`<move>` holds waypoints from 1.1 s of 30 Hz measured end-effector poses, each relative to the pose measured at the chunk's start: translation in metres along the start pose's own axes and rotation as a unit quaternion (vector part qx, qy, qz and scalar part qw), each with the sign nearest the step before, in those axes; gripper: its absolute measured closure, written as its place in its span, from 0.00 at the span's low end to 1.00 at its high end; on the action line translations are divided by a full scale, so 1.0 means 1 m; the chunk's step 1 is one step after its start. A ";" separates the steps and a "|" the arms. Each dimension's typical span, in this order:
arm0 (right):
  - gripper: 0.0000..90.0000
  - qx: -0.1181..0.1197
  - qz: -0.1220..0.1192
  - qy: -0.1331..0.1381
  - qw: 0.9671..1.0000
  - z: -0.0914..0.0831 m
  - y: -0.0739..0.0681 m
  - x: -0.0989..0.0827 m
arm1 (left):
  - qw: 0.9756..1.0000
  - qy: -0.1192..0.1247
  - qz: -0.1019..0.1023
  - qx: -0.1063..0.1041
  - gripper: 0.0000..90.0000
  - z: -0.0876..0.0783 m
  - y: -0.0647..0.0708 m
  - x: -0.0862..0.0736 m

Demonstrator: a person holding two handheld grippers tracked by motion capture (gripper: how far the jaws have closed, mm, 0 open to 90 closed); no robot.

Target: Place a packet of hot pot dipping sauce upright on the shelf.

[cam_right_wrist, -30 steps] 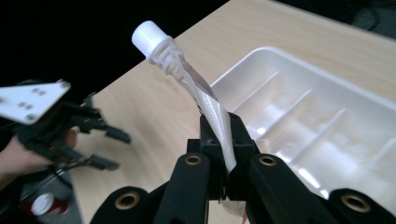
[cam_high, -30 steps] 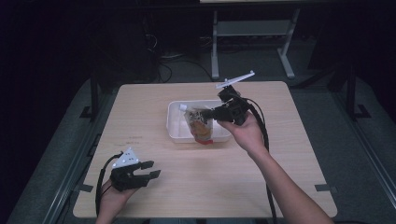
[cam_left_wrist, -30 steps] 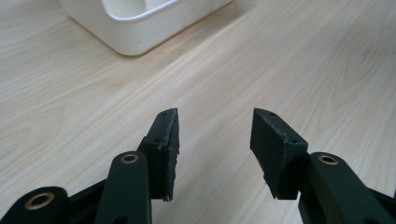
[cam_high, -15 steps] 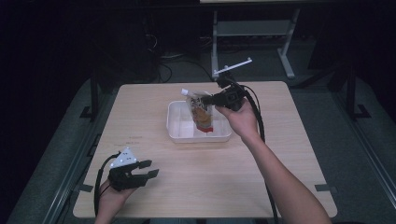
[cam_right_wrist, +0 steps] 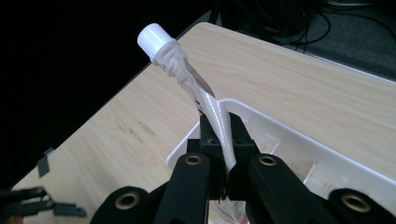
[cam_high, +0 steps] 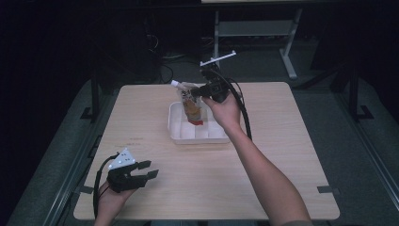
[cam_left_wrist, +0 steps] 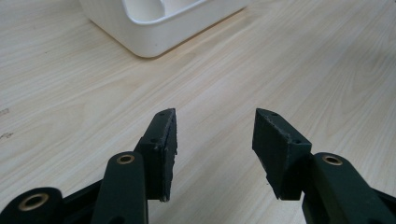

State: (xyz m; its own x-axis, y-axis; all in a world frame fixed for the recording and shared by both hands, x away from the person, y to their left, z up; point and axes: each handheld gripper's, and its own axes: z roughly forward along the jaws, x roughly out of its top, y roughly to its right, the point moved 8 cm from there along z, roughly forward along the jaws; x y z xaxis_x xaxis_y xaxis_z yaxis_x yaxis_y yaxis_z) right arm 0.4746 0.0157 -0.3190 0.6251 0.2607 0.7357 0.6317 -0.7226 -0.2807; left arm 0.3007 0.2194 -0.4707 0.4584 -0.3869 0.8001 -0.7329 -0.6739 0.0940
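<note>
One spouted pouch point(cam_high: 192, 104), clenched in the right gripper point(cam_high: 203, 90), hangs above one white tray point(cam_high: 197, 136); the left gripper point(cam_high: 147, 170), released, sits well apart from the tray.

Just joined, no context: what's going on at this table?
A person works a handheld gripper in each hand. The right gripper has its jaws shut on the top edge of a spouted pouch, holding it above a white bin at mid-table; the pouch's white cap points up and away. The left gripper rests near the table's front-left corner, jaws open, holding nothing.
</note>
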 end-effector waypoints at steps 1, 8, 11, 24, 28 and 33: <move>0.98 -0.002 0.003 0.001 1.000 0.003 0.000 0.001 | 1.000 0.001 -0.001 0.000 0.55 0.000 0.000 0.000; 0.98 -0.014 0.024 -0.001 1.000 0.023 0.003 0.005 | 1.000 0.004 -0.002 0.001 0.55 -0.001 0.000 0.001; 0.98 -0.020 0.047 -0.006 0.999 0.034 0.007 0.004 | 1.000 0.006 -0.001 0.002 0.55 -0.002 -0.001 0.001; 0.98 -0.043 0.081 -0.012 0.996 0.058 0.014 0.002 | 1.000 0.010 -0.003 0.005 0.55 -0.004 -0.003 0.001; 0.98 -0.046 0.083 -0.017 0.995 0.062 0.014 0.001 | 1.000 0.012 -0.003 0.006 0.55 -0.005 -0.003 0.001; 0.98 -0.043 0.087 -0.023 0.995 0.070 0.013 -0.002 | 1.000 0.014 -0.004 0.007 0.55 -0.005 -0.003 0.002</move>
State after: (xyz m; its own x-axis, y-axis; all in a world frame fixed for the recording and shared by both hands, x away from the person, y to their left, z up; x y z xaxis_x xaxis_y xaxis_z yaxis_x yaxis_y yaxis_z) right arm 0.5135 0.0499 -0.3674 0.7430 0.1551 0.6510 0.4725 -0.8105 -0.3462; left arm 0.3014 0.2244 -0.4667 0.4504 -0.3642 0.8152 -0.7224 -0.6852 0.0930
